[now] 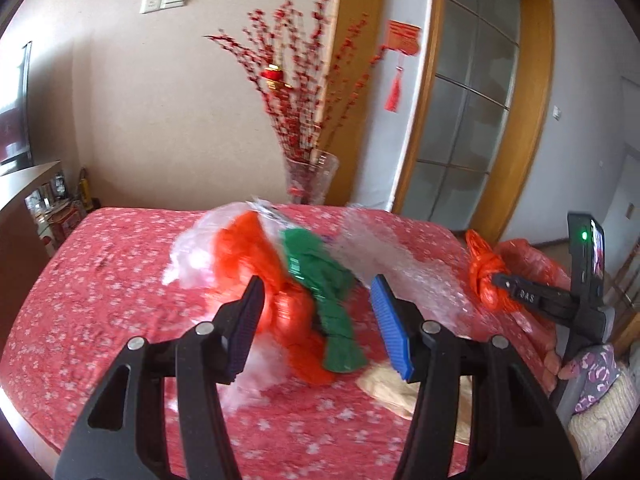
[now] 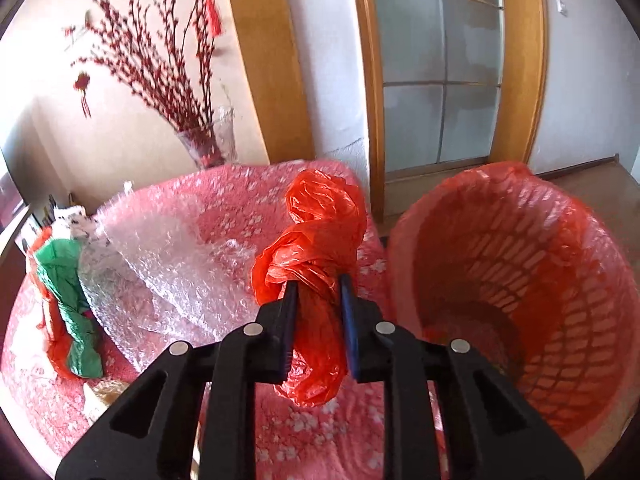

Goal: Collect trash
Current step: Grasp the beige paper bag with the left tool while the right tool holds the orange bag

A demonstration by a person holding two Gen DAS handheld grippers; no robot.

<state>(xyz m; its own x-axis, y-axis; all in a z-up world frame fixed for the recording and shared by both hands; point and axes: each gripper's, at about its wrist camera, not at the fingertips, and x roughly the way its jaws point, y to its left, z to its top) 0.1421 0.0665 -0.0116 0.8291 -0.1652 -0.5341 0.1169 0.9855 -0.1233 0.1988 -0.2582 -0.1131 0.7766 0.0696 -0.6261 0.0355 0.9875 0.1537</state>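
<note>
My right gripper [image 2: 318, 292] is shut on a knotted orange plastic bag [image 2: 316, 232], held above the table just left of the waste basket [image 2: 520, 280], which is lined with a red bag. In the left wrist view the same held bag [image 1: 486, 270] and right gripper [image 1: 498, 279] show at the right. My left gripper [image 1: 318, 296] is open and empty, over a pile of trash: an orange bag [image 1: 248, 256], a green bag [image 1: 320, 268], clear bubble wrap [image 1: 384, 256] and a whitish bag [image 1: 192, 252].
The round table has a red flowered cloth [image 1: 100, 280]. A glass vase with red branches [image 1: 310, 178] stands behind its far edge. A beige crumpled paper [image 1: 384, 390] lies near my left gripper. A wooden-framed glass door [image 2: 440, 80] is behind the basket.
</note>
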